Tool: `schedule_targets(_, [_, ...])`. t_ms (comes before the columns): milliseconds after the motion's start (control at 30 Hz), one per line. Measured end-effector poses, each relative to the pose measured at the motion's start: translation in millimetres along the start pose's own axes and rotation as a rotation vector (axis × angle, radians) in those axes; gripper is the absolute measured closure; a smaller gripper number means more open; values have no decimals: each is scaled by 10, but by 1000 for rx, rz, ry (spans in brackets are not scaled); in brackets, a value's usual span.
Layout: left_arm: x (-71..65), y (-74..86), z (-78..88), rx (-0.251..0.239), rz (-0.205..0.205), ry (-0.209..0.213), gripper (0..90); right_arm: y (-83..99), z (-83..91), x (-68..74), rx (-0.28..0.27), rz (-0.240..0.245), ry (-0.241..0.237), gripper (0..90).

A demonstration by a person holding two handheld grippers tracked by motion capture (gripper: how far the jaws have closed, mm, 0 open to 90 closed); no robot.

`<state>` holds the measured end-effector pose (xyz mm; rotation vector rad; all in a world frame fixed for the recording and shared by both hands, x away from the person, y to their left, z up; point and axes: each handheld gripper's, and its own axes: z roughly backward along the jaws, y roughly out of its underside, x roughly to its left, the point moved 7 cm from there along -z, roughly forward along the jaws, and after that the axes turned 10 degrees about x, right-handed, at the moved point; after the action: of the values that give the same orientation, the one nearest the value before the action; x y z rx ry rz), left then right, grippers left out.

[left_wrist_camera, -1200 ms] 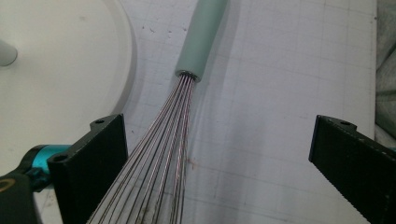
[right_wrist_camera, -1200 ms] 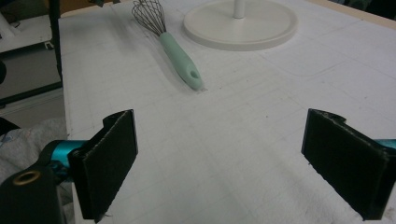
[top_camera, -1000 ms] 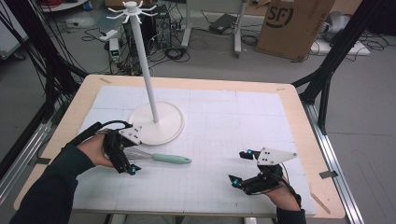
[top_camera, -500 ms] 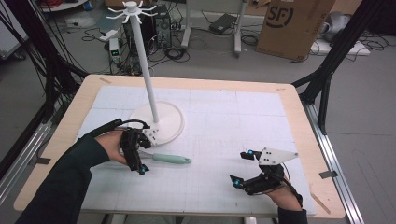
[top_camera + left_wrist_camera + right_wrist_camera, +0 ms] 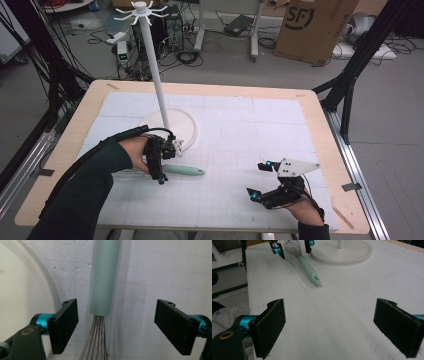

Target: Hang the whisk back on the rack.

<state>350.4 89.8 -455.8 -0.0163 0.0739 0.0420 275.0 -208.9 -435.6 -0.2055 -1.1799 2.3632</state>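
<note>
The left gripper (image 5: 161, 167) points down over the whisk (image 5: 185, 171), which lies flat on the white mat (image 5: 250, 130) just in front of the stand's round base (image 5: 187, 125). Its jaws have just been closing, straddling the join of wires and mint handle, pads not yet touching. Over on the right, the right gripper (image 5: 260, 181) rests low near the table's (image 5: 320, 115) front edge, jaws wide and empty.

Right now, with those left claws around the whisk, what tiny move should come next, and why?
Probably keep closing. The left gripper, whose jaws have just been closing, straddles the whisk where the mint handle meets the wires, but neither pad touches it yet. The whisk lies flat on the table, so pinching must come before lifting.
</note>
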Motion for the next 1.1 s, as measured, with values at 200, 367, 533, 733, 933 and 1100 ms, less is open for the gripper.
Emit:
schedule_targets(200, [56,-99,-29,38,-8,-14,268,0,-4,2,0,5,-1,97])
schedule_targets(367, [100,-152,-63,63,-11,-9,332,8,-17,12,8,9,-6,96])
schedule_targets(533, [118,-177,-104,82,-16,5,400,8,-19,15,7,12,-7,96])
schedule_targets(733, [140,-194,-131,99,-16,14,443,14,-35,13,13,19,-2,97])
schedule_targets(933, [138,-232,-169,120,-28,25,490,18,-50,28,24,23,-1,97])
schedule_targets(1100, [135,-246,-190,137,-42,24,547,21,-47,26,23,25,0,97])
